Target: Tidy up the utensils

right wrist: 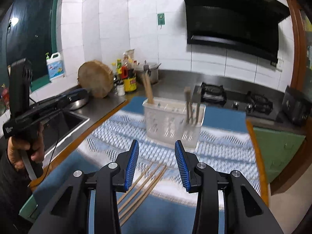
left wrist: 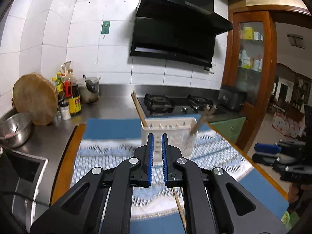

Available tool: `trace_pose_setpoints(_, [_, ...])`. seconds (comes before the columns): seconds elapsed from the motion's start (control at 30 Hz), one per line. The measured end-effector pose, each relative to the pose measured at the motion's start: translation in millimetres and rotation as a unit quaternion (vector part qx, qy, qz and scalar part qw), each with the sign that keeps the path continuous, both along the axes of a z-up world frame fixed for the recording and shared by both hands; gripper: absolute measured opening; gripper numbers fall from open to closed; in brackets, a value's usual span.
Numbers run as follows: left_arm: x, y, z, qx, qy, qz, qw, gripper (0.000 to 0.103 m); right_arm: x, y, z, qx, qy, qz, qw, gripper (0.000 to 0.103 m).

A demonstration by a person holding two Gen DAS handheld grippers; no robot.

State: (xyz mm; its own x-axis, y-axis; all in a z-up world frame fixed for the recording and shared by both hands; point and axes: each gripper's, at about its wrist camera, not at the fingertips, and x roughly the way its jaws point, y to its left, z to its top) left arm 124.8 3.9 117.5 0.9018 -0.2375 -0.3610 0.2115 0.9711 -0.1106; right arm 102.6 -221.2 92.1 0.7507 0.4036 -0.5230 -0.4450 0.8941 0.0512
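A clear plastic utensil holder (right wrist: 172,120) stands on the blue patterned mat (right wrist: 224,148). Wooden chopsticks (right wrist: 148,90) stick up from its left compartment and forks with wooden handles (right wrist: 192,107) stand in its right one. Several loose chopsticks (right wrist: 142,187) lie on the mat below my right gripper (right wrist: 157,146), which is open and empty above them. My left gripper (left wrist: 158,138) is nearly shut with nothing between its blue pads, short of the holder (left wrist: 169,134). It shows at the left of the right wrist view (right wrist: 58,99), held in a hand.
A sink (right wrist: 64,124) and steel bowl (left wrist: 13,128) are to the left. A round wooden board (right wrist: 96,78), bottles (right wrist: 128,78) and a pot (right wrist: 150,72) stand at the back. A gas hob (right wrist: 234,99) is behind the mat, a black hood (right wrist: 232,19) above.
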Motion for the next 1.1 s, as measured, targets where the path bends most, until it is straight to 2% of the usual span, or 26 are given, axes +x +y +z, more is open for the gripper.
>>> trace_pose_setpoints(0.13, [-21,-2,-24,0.007,0.020,0.001,0.9998,0.008,-23,11,-35,-0.016,0.021,-0.001,1.000,0.038])
trace_pose_setpoints(0.27, [-32,3,-44,-0.004,0.040,0.002,0.9992,0.008,-37,14,-63,-0.005,0.049,-0.003,0.999,0.038])
trace_pose_setpoints(0.43, [-42,3,-66,-0.011,0.065,-0.002,0.9978,0.008,-48,14,-87,0.005,0.071,-0.016,0.997,0.038])
trace_pose_setpoints(0.7, [-45,-12,-101,-0.002,0.111,-0.018,0.9937,0.008,-52,30,-125,-0.008,0.108,-0.020,0.994,0.037])
trace_pose_setpoints(1.1, [-43,-19,-121,0.000,0.141,-0.022,0.9898,0.010,-50,50,-162,-0.016,0.160,-0.017,0.987,0.025])
